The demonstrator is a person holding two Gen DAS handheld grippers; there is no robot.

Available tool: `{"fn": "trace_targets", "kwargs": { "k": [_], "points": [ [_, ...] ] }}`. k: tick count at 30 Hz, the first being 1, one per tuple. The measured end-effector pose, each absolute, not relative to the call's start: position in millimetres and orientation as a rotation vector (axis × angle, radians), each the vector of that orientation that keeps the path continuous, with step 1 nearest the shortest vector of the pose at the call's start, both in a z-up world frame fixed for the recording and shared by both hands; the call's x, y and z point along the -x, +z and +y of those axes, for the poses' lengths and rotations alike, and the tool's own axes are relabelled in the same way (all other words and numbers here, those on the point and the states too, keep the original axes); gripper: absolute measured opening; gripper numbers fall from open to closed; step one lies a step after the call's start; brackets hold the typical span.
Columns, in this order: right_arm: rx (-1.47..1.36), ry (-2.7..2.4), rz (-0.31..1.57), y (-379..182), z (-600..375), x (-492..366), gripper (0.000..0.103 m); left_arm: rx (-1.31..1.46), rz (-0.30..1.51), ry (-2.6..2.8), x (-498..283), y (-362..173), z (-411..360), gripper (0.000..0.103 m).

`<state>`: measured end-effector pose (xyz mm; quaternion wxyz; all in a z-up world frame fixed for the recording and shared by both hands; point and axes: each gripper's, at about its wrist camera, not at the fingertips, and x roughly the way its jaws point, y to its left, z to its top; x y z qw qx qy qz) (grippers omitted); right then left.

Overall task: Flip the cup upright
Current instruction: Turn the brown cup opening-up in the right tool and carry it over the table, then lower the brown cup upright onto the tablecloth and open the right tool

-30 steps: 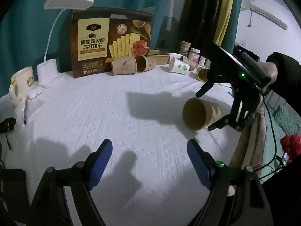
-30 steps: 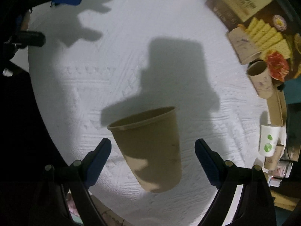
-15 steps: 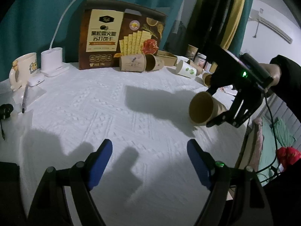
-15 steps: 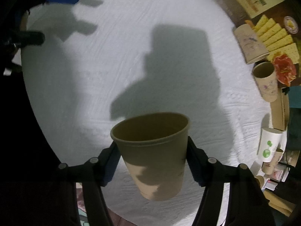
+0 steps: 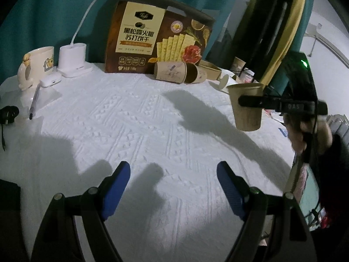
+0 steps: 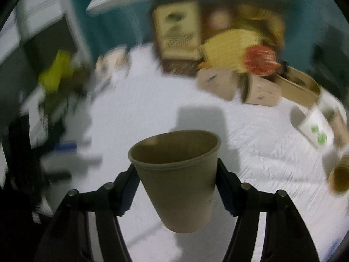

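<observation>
A plain brown paper cup (image 6: 177,181) sits between the blue pads of my right gripper (image 6: 176,187), which is shut on it. The cup stands upright, mouth up, held above the white tablecloth. In the left wrist view the same cup (image 5: 247,113) hangs at the right, mouth up, clear of the cloth, with the right gripper (image 5: 250,101) clamped across it. My left gripper (image 5: 173,184) is open and empty, low over the near part of the table (image 5: 135,135).
A brown cracker box (image 5: 159,43) stands at the back with two paper cups (image 5: 172,72) lying on their sides before it. A white lamp base (image 5: 73,60), a mug (image 5: 38,65) and a pen (image 5: 35,102) sit at the left. More cups (image 6: 316,128) lie at the right.
My right gripper closed on the brown cup, lifted it and turned it from lying on its side to mouth up. The left gripper stayed open and drifted a little.
</observation>
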<state>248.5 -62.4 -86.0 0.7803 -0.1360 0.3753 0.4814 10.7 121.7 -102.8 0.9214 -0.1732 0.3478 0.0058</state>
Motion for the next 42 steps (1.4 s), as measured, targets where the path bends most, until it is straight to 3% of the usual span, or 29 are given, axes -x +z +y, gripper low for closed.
{"fn": "trace_targets", "kwargs": {
  "k": [5, 13, 29, 42],
  "points": [
    [0.011, 0.890, 0.719, -106.3, -100.1, -243.3, 0.062, 0.380, 0.726, 0.014, -19.7, -103.2, 118.3, 0.082],
    [-0.125, 0.804, 0.711, -133.8, -129.8, -223.8, 0.062, 0.390, 0.751, 0.014, -29.1, -103.6, 107.1, 0.082],
    [0.004, 0.758, 0.643, -142.7, -135.1, -180.6, 0.063, 0.366, 0.774, 0.004, -35.2, -105.3, 91.7, 0.082],
    [0.107, 0.732, 0.715, -159.3, -130.6, -155.6, 0.068, 0.351, 0.759, 0.040, -15.8, -99.6, 92.3, 0.082]
  ]
}}
